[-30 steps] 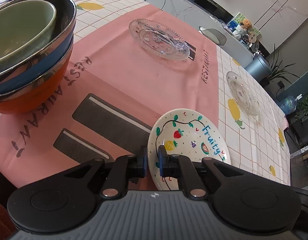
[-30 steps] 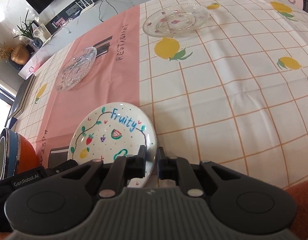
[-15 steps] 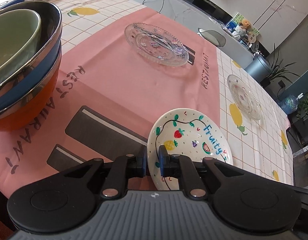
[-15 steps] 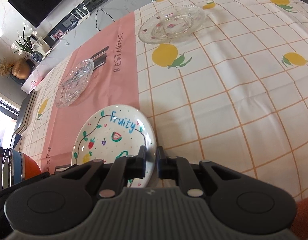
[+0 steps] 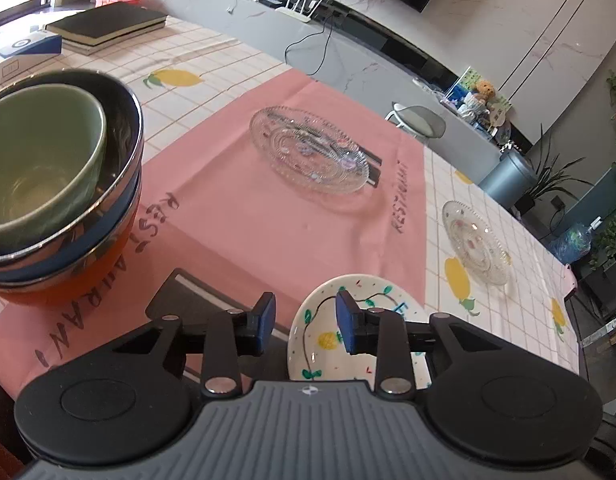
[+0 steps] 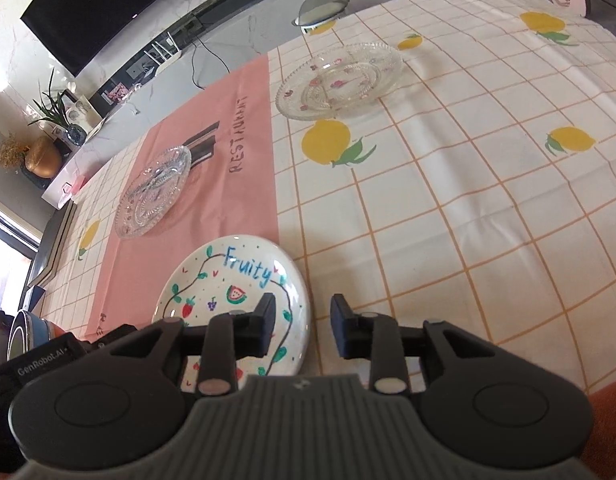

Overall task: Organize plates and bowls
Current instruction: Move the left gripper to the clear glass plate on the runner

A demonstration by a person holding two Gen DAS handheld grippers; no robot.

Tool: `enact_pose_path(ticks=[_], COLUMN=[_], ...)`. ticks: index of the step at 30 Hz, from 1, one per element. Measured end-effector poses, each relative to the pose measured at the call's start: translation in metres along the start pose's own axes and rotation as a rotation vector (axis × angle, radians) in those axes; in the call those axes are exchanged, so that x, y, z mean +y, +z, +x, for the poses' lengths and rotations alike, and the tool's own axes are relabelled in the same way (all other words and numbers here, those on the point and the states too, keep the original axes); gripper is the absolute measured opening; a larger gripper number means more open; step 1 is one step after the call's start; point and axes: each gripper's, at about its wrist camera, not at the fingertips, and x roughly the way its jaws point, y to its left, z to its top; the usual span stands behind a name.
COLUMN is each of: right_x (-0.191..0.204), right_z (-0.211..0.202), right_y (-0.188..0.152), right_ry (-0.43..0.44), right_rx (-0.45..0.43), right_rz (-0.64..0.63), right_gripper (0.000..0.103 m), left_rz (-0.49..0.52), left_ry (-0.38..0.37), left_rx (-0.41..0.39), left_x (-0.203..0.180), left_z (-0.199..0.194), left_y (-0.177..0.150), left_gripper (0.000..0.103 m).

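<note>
A white "Fruity" plate (image 5: 320,328) (image 6: 227,280) painted with fruit lies flat on the tablecloth near the front edge. My left gripper (image 5: 303,322) straddles its left rim, jaws opening, pads off the plate. My right gripper (image 6: 301,330) straddles its right rim, jaws opening too, pads clear of it. Two clear glass plates lie farther back: one (image 5: 308,154) (image 6: 153,192) on the pink mat, one with small flowers (image 5: 476,240) (image 6: 340,78) on the checked cloth. At the left stands a stack of bowls (image 5: 47,184), green inside steel, blue and orange.
A pink "RESTAURANT" mat (image 5: 235,220) covers the left part of the lemon-print tablecloth (image 6: 448,200). Books (image 5: 107,26) and a box (image 5: 19,54) lie at the far left corner. The left gripper's body (image 6: 39,364) shows beside the right one.
Both grippers were shut on the rims of the Fruity plate and have let go; their jaws now stand apart. The plate lies flat on the cloth. Both views tilted up slightly.
</note>
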Motion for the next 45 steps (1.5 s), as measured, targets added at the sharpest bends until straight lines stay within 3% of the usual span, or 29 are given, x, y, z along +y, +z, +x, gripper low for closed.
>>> enact_pose_path(ticks=[3,6,10,15,20,25,29,33,36,40,45], right_x=[0.011,0.026,0.043,0.050,0.069,0.075,0.080,0.082,0.083,0.086,0.091], right_z=[-0.009,-0.014,-0.018,-0.016,0.002,0.033,0.058,0.087,0.110,0.133,0.157], right_y=[0.001,0.006,0.017,0.037,0.058,0.076,0.085,0.098,0.107,0.114,0.117], right_ry=[-0.012,-0.050,-0.098,-0.059,-0.044,-0.023,0.052,0.131,0.162,0.192,0.226], right_rx=[-0.048,-0.089,-0.164,-0.270,-0.253,-0.179,-0.159,-0.114,-0.062,-0.023,0.031], right_rz=[-0.056,-0.119,-0.194,-0.174,-0.254,-0.197,-0.172,-0.103,-0.057,-0.035,-0.032], right_gripper=[0.052,0.071,0.071,0.067,0.066,0.066,0.064,0.049,0.047,0.035,0.033], left_rz=[0.042,0.096,0.105,0.041,-0.010,-0.019,-0.045,-0.095,-0.102,-0.127,-0.162], left_ry=[-0.018,-0.009,-0.009,-0.003,0.019,0.054,0.070,0.096,0.116,0.160,0.197], left_rx=[-0.014,-0.043,-0.077,-0.107,-0.135,-0.133,-0.131,-0.137,-0.143,-0.124,-0.112], left_x=[-0.009,-0.020,-0.026,-0.020,-0.015,-0.013,-0.006,0.003,0.004,0.009,0.017], left_z=[-0.006,-0.011,-0.014,-0.008,0.005,0.024,0.039,0.055,0.067,0.087,0.108], left_y=[0.009,0.019,0.036,0.059,0.075,0.084,0.090,0.094,0.096,0.101,0.102], left_gripper=[0.047,0.046,0.046,0.046,0.046,0.050,0.055,0.055,0.055,0.053,0.053])
